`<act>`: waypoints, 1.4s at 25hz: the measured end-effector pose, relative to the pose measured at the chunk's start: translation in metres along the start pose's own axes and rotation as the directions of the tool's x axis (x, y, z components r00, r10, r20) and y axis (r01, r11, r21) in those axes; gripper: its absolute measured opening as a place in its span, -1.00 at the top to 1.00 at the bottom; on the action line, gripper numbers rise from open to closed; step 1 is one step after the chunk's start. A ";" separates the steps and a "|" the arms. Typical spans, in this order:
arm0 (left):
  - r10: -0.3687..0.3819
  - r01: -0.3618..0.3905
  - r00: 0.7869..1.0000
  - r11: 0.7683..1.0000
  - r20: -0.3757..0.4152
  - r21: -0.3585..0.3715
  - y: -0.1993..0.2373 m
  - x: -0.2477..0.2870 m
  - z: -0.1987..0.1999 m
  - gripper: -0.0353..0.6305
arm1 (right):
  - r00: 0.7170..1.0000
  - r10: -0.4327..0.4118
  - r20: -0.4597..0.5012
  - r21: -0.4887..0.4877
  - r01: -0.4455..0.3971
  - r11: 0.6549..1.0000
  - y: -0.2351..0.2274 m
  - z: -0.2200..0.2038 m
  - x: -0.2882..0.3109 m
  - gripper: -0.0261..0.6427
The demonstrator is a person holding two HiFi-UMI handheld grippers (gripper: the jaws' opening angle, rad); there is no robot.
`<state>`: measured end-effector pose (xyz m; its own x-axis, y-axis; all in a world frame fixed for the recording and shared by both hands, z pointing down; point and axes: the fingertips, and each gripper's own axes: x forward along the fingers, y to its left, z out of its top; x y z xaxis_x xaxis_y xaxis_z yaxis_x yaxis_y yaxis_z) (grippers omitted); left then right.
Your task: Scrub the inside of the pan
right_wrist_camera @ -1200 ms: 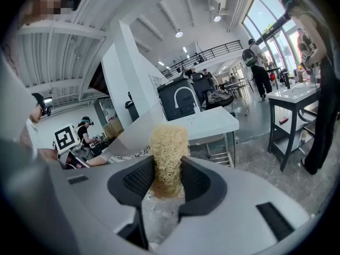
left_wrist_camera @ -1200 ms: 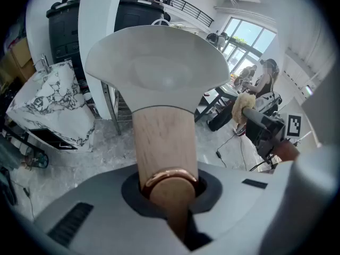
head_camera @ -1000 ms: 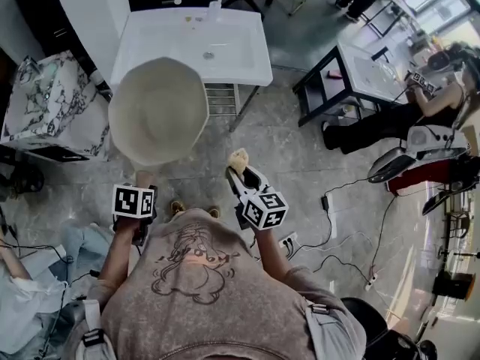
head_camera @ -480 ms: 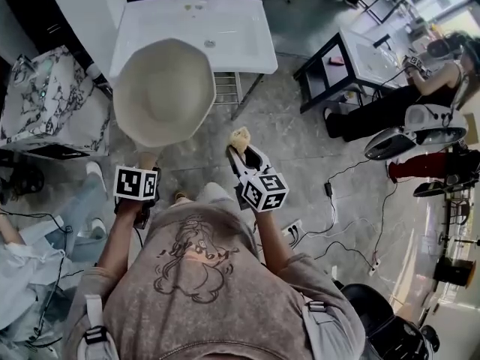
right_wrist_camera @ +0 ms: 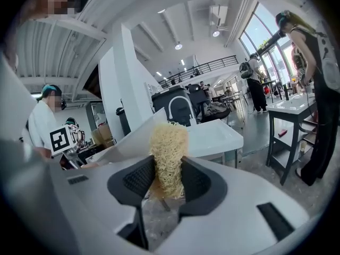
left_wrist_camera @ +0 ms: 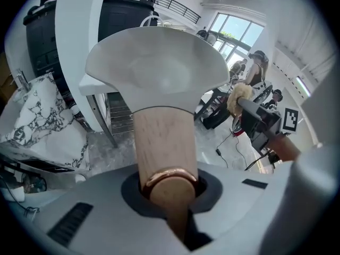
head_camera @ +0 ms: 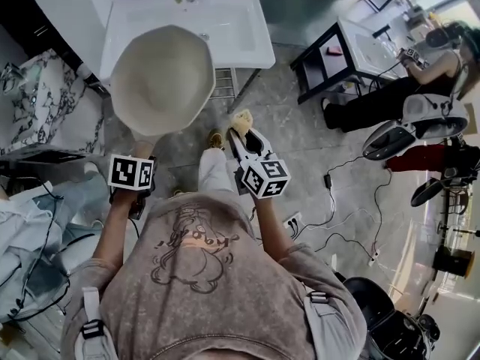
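My left gripper [left_wrist_camera: 170, 191] has its fingers shut tight round the butt of the wooden handle [left_wrist_camera: 163, 137]. The pan [left_wrist_camera: 159, 70] stands out straight ahead of them, carried in the air. My right gripper [right_wrist_camera: 169, 184] pinches the yellow fibre scrubber [right_wrist_camera: 169, 145] by its lower part, with the tuft standing up past the fingertips. The pan's rim lies ahead and to the left of those right fingers, near but not touching. Farther out, the white sink [head_camera: 244, 28] sits partly beneath the pan's far edge.

I judge that scrubbing has not started. My worry is leverage. The bowl hangs far ahead of a grip on a smooth round handle, so a hard push from the scrubber could roll or dip the pan in my left fingers. The scrubber is soft and narrowly held, and dragging it sideways against the pan could pull it loose.
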<state>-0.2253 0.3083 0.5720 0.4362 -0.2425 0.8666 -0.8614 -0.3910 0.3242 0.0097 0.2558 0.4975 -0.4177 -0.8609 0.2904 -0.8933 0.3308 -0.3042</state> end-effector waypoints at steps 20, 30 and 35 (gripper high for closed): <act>-0.029 0.032 0.996 0.999 -0.083 0.032 0.003 0.084 0.173 0.78 | 1.000 0.013 -0.005 0.006 -0.013 1.000 -0.143 0.093 0.134 0.45; -0.022 0.022 0.995 1.000 -0.098 0.007 -0.012 0.122 0.240 0.78 | 0.998 0.055 -0.009 -0.032 -0.055 0.998 -0.216 0.151 0.178 0.45; -0.006 0.010 0.994 0.999 -0.112 0.036 -0.006 0.125 0.263 0.78 | 0.998 0.061 -0.001 -0.039 -0.061 0.997 -0.228 0.169 0.196 0.45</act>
<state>-0.0970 0.0463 0.5787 0.4099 -0.1392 0.9015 -0.8468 -0.4254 0.3193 0.1596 -0.0539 0.4701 -0.4717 -0.8386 0.2725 -0.8719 0.3976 -0.2858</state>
